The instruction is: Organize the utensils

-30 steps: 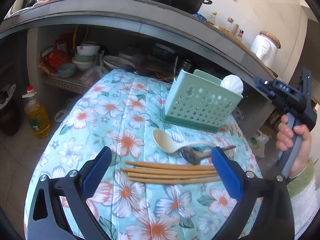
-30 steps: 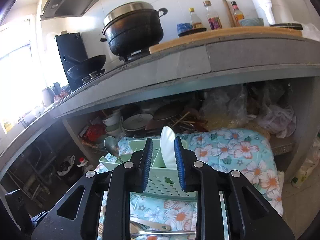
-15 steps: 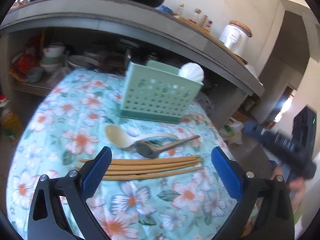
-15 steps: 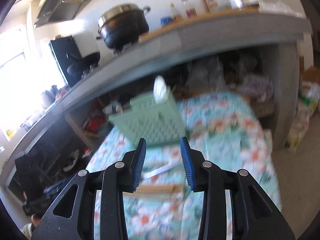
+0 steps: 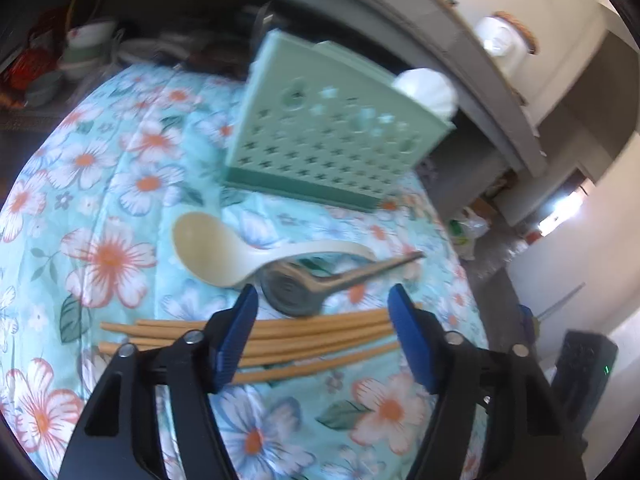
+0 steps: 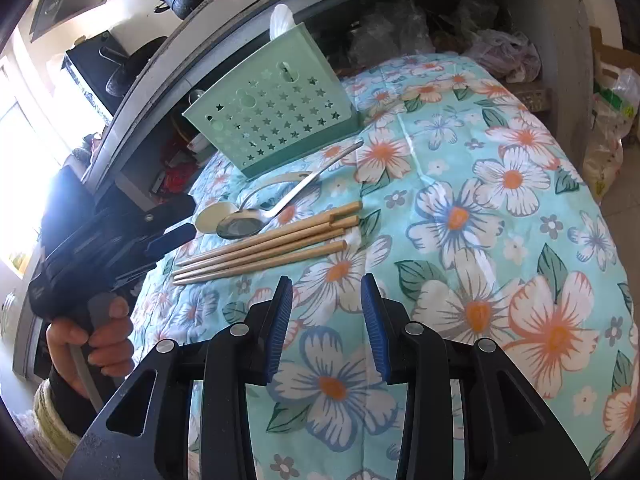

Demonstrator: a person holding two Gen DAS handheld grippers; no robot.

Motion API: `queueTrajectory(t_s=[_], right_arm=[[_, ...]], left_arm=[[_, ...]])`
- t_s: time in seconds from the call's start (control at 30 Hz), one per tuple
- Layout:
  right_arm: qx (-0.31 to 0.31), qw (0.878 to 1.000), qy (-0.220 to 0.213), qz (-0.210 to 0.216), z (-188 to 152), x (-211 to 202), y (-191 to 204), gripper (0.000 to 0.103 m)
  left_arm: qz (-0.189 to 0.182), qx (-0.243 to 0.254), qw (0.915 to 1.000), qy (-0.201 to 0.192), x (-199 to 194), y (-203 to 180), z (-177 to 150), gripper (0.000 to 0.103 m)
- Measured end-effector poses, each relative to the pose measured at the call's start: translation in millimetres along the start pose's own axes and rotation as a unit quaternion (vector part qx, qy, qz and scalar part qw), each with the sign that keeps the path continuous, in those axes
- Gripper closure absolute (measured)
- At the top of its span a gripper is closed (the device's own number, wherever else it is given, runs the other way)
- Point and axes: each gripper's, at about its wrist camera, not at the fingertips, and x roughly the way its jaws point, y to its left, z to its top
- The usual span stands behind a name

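The step in hand is judged to be the approach for a first pick-up, with nothing yet lifted. The left tongs (image 5: 320,320) are held part-way open and empty; their jaws have just been closing, and only the chopsticks (image 5: 304,336) and the bowl of the metal spoon (image 5: 292,290) are seen below and between them, untouched as far as can be told. The cream ladle (image 5: 208,252) lies just beyond the left fingertip. The green utensil holder (image 5: 332,148) stands further ahead on the floral tabletop (image 5: 120,184) (a white utensil already stands in it).

The right tongs (image 6: 326,312) are set narrow and empty, with the chopsticks' thick ends just ahead.

For the next move, the left tongs would need to be lowered and closed over one utensil, then carried forward to the holder.
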Motion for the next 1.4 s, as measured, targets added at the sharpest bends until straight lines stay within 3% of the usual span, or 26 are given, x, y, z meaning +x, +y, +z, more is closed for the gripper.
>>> queueTrajectory(t_s=[0.13,0.3,0.43,0.63,0.8,0.97,1.1,1.23,1.4], right_arm=[[-0.001,1.0,0.002,0.002,0,-1,-2,0.067],[0.003,1.0,-0.001,0.008,0,-1,-5,0.067],[0.009,1.0,-0.001,0.012,-1,-1,-9,0.067],[0.011,1.0,-0.001,0.013,1,-3,-14,0.068],[-0.01,1.0,-0.007,0.011,4,-11,-3,0.071],[-0.054,0.998,-0.031,0.009,11,-22,23,0.071],[-0.106,0.994,-0.025,0.018,24,-12,52,0.07],[-0.181,0.982,-0.01,0.044,38,13,95,0.069],[-0.251,0.965,0.051,0.055,53,80,140,0.061]], left_arm=[[0.01,-0.038,0.9986,0.035,18,15,6,0.062],[0.02,-0.066,0.9955,0.065,37,22,6,0.075],[0.025,-0.08,0.9946,0.061,42,24,7,0.092],[0.006,-0.094,0.9949,0.036,29,22,10,0.1],[-0.023,-0.108,0.9939,0.001,-7,22,13,0.101],[-0.033,-0.118,0.9906,-0.06,-62,34,12,0.101],[0.005,-0.123,0.9838,-0.131,-109,52,13,0.101],[0.059,-0.124,0.9716,-0.193,-149,75,8,0.101],[0.119,-0.119,0.9577,-0.233,-173,93,2,0.101]])
